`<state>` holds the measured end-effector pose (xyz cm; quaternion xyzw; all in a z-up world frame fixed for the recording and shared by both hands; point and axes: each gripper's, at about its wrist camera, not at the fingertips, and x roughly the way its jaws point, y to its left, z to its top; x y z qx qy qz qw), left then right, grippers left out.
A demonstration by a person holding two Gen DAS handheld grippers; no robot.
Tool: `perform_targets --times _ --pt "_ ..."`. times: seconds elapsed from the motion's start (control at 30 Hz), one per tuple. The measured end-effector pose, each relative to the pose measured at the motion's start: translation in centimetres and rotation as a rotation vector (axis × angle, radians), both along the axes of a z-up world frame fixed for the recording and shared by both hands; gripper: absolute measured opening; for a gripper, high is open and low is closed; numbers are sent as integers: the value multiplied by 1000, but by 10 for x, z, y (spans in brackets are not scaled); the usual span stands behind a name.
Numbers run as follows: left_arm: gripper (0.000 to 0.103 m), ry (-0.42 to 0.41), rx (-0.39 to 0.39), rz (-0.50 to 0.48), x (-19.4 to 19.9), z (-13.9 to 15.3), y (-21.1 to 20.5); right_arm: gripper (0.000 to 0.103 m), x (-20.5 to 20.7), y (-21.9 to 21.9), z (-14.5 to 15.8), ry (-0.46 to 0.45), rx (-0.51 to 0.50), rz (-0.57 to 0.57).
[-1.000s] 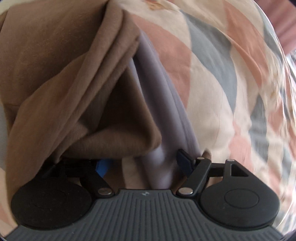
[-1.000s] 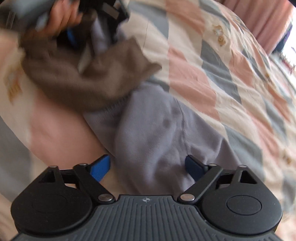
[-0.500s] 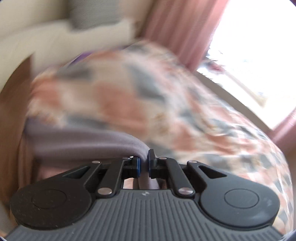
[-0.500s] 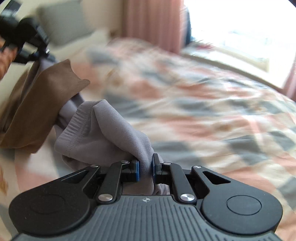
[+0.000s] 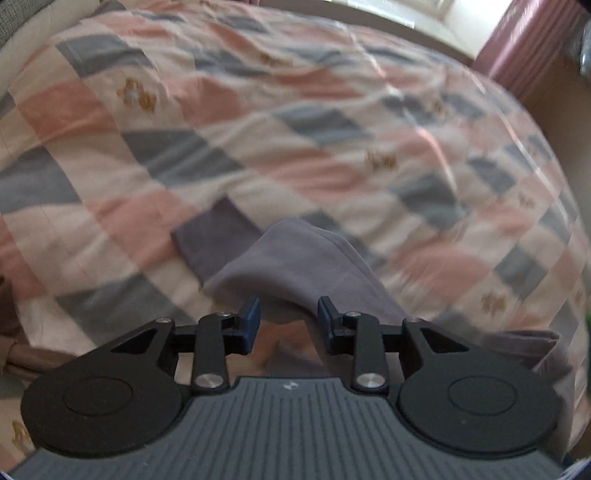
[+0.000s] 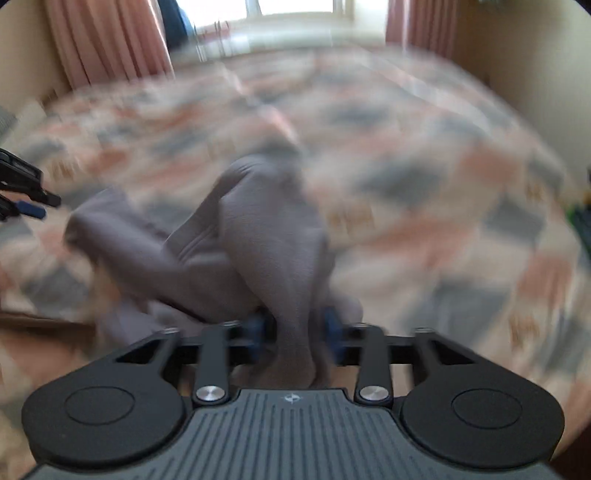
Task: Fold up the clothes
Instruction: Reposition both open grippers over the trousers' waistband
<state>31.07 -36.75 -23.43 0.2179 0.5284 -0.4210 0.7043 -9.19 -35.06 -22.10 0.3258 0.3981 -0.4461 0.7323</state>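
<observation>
A grey-lilac garment (image 5: 295, 258) lies crumpled on the checked quilt (image 5: 332, 147) just ahead of my left gripper (image 5: 289, 320), which is open with nothing between its blue pads. In the blurred right wrist view the same garment (image 6: 266, 229) rises in a bunched fold. A strip of it runs down between the fingers of my right gripper (image 6: 295, 328). Those jaws stand partly apart, so the cloth looks loose rather than pinched. The left gripper (image 6: 26, 199) shows at the left edge of that view, apart from the cloth.
A brown garment (image 5: 9, 347) lies at the left edge of the bed. Pink curtains (image 6: 107, 40) and a bright window (image 6: 295, 14) stand beyond the far side. Something green (image 6: 578, 218) sits at the right edge. The quilt spreads wide ahead.
Both grippers were shut on the grey-lilac garment half a second ago and now have their jaws apart. The garment has come down onto the quilt, away from the brown one.
</observation>
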Motion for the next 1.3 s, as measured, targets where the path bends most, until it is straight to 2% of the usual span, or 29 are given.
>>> perform_targets --times 0.07,0.13,0.2,0.27,0.33,0.47,0.57,0.73,0.77,0.83,0.93,1.07,1.3 --pt "35 43 54 -41 -40 -18 26 52 -31 3 -18 29 114 -20" --pt "41 96 84 -60 -78 -32 47 54 -57 7 -31 28 178 -31" --pt "41 169 105 -58 -113 -44 59 56 -74 -6 -38 10 198 -12" --pt "41 227 135 -38 -147 -54 62 63 -88 -28 -43 8 207 31" --pt "41 235 140 -37 -182 -56 62 63 -99 -53 -47 7 204 99" --pt "45 233 93 -10 -241 -53 49 64 -120 -101 -54 -14 196 209" --pt "48 251 45 27 -264 -62 25 64 -131 -142 -65 -60 222 214" --pt "56 230 10 64 -277 -90 -17 64 -137 -208 -93 -155 327 191" --pt "61 225 22 58 -277 -96 -24 64 -136 -215 -98 -160 344 183" --pt "60 200 75 46 -280 -109 -38 64 -136 -221 -103 -167 367 175" --pt "59 147 119 10 -291 -104 -46 64 -134 -230 -111 -177 402 162" --pt "60 87 164 -35 -309 -89 -37 64 -138 -212 -108 -139 423 177" --pt "60 3 229 -89 -336 -54 -3 66 -162 -146 -86 -114 457 201"
